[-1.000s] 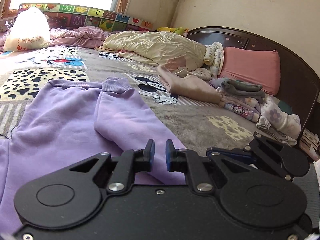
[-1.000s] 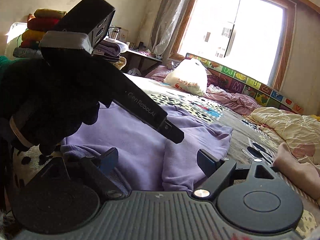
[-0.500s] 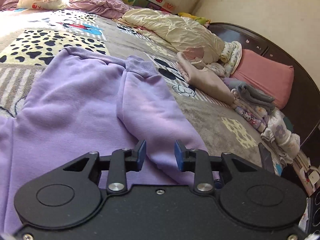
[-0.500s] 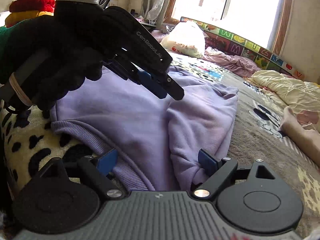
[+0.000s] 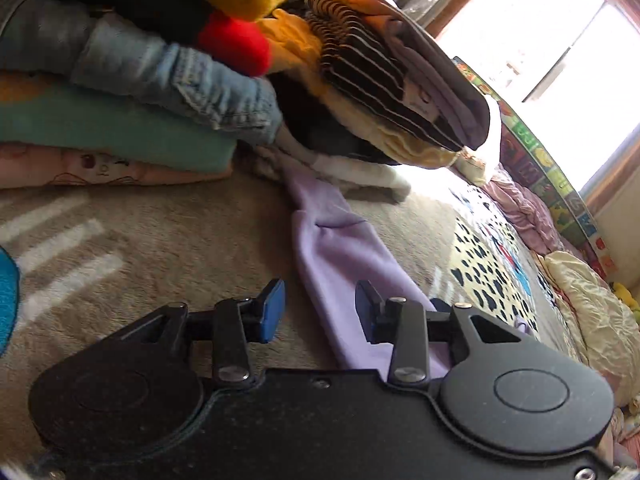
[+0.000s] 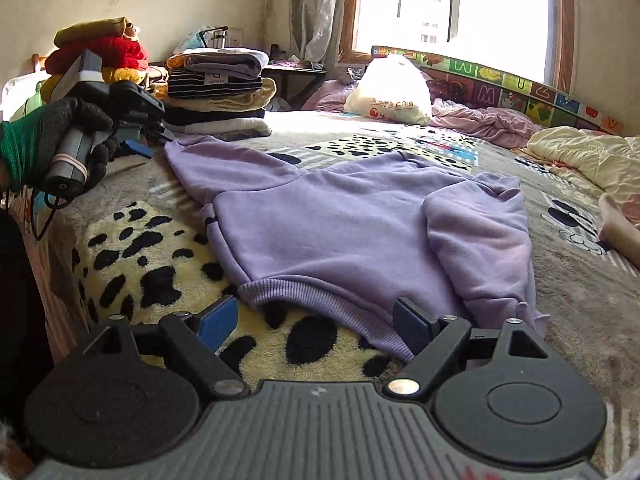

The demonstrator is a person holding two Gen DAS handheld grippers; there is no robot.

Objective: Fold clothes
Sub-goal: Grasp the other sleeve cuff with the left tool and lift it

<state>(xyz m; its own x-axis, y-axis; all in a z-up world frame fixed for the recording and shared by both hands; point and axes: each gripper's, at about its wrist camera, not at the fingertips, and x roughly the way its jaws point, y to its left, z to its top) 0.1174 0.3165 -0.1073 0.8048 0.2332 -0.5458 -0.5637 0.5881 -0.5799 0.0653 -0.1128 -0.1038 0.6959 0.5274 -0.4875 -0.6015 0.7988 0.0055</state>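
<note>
A lilac sweatshirt [image 6: 332, 216] lies flat on the bed, its right sleeve [image 6: 480, 236] folded in over the body. The other sleeve [image 6: 224, 168] stretches out to the far left. In the left wrist view that sleeve [image 5: 340, 252] runs from between the fingers toward the clothes stacks. My left gripper [image 5: 320, 310] is open, low over the sleeve, holding nothing. A gloved hand [image 6: 76, 128] holds it at the left of the right wrist view. My right gripper [image 6: 314, 320] stands open just short of the ribbed hem [image 6: 316, 300], with nothing between its fingers.
Stacks of folded clothes [image 5: 168, 92] rise right behind the sleeve end, also seen as piles [image 6: 220, 84] at the bed's far left. A white bag [image 6: 388, 88], a pink blanket [image 6: 484, 120] and a cream quilt [image 6: 584, 152] lie near the window. Spotted bedspread [image 6: 160, 280] surrounds the garment.
My left gripper swung away from the folded sleeve to the outstretched sleeve by the clothes stacks and opened wider. My right gripper drew back to the hem, still open.
</note>
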